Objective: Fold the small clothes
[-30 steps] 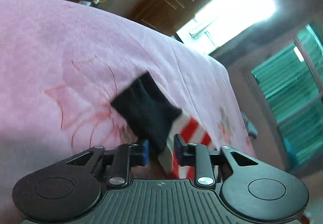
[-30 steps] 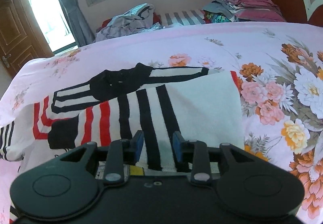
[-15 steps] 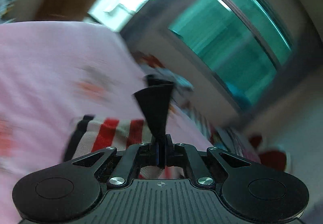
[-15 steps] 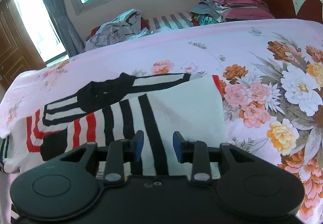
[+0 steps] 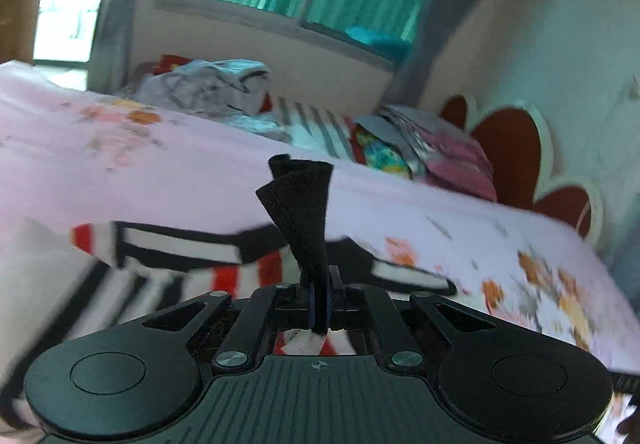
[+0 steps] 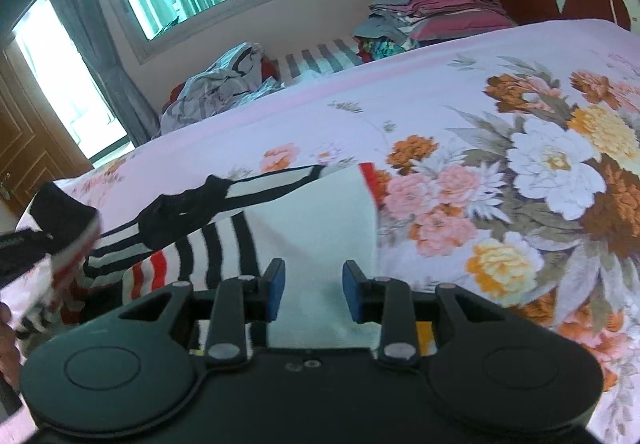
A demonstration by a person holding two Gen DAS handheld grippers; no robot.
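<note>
Black cuff (image 5: 301,216) of striped sweater (image 6: 312,228) pinched in left claw (image 5: 319,304); right claw (image 6: 313,290) wide above it

Garment (image 6: 240,244): white, black and red stripes, ahead of the right gripper (image 6: 313,290). Cuff (image 5: 304,212): black. Bedsheet (image 6: 500,172): pink, orange-white floral.

Sweater (image 6: 304,228) lies on the bed (image 6: 440,116) — crumpled clothes (image 6: 224,84) behind it, folded stack (image 6: 436,12) to their right

No readable text, label or number anywhere.
</note>
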